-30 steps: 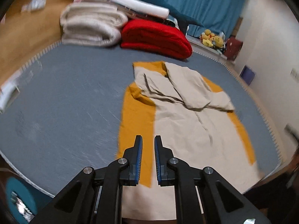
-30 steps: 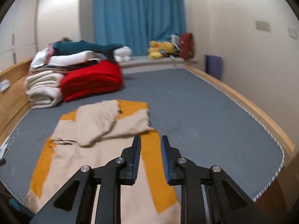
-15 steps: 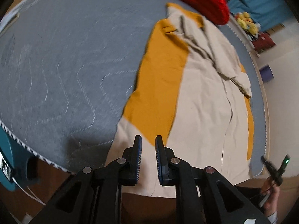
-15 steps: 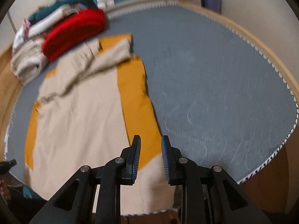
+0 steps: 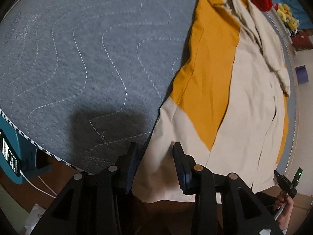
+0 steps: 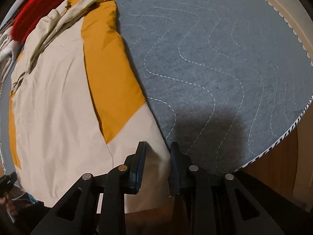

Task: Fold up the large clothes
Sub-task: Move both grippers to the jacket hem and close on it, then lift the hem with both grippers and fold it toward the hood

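No brand name or readable writing shows on the clothing; the only markings are small white characters on a dark screen set in a teal device (image 5: pixel 11 154) below the bed's edge, too small to read.

One large garment (image 5: pixel 244 105) lies spread flat on a grey quilted mattress cover (image 5: pixel 78 58), its hem at the near edge of the bed and hanging slightly over it. The garment is smooth, lightly creased woven cloth, mostly beige, with two mustard-yellow side panels that taper to points toward the hem. Its two sleeves are folded across the upper body. The cover is felt-like, stitched in wavy white dashed lines, with a black-and-white striped binding along its rim.

Beyond the garment sits one red fuzzy blanket (image 6: pixel 35 5), rolled and thick, and cream folded bedding (image 6: pixel 4 47) beside it. Yellow plush toys (image 5: pixel 287 15) sit far off near a blue curtain.

Two grippers are present, each with black angular arms, silver rivets and blue ribbed pads. The left gripper (image 5: pixel 155 152) points down at the hem's left corner, jaws opening, beige cloth lying between them without being pinched. The right gripper (image 6: pixel 157 152) stands over the hem's right corner, jaws likewise opening, straddling the garment's edge without pressing it.
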{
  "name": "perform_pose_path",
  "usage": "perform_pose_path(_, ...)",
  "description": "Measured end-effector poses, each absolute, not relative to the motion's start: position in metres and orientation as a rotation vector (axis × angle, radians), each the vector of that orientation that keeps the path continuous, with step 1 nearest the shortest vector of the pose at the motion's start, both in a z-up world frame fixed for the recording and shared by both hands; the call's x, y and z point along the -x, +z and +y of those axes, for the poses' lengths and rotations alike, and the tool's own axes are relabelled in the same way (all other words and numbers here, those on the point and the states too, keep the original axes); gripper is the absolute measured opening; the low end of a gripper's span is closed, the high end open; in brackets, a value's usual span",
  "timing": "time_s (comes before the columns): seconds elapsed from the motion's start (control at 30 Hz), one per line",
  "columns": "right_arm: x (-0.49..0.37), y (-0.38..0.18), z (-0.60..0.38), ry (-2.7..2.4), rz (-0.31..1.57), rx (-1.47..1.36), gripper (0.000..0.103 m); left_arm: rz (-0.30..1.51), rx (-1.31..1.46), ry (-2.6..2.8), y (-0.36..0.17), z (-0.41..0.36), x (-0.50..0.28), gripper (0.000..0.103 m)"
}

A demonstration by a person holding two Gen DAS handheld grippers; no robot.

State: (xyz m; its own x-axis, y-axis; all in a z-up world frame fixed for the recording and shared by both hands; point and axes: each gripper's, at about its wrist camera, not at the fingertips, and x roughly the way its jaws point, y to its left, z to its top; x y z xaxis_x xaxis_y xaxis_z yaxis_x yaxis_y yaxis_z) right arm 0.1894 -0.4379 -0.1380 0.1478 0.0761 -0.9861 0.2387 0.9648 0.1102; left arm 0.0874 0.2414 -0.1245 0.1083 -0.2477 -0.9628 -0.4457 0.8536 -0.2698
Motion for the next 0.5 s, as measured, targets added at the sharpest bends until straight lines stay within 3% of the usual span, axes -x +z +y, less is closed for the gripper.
perform_pose_path(0.13,-0.187,-0.144,-0.438,-0.12,1.452,-0.258,0.035,1.518,0.474,0.143,-0.131,0.227,-0.088,0.032)
perform_pose_path(0.23,-0.188,-0.145,-0.434,-0.108,1.457,-0.24,0.034,1.518,0.419,0.144,-0.13,0.222,-0.086,0.01)
perform_pose_path(0.27,-0.188,-0.145,-0.432,-0.103,1.454,-0.237,0.032,1.508,0.424,0.139,-0.128,0.221,-0.086,0.007)
perform_pose_path(0.33,-0.187,-0.139,-0.43,-0.08,1.429,-0.25,0.008,1.469,0.413,0.12,-0.117,0.219,-0.083,0.005)
perform_pose_path(0.5,-0.184,-0.121,-0.436,-0.063,1.36,-0.333,0.004,1.45,0.443,0.093,-0.111,0.222,-0.068,0.005)
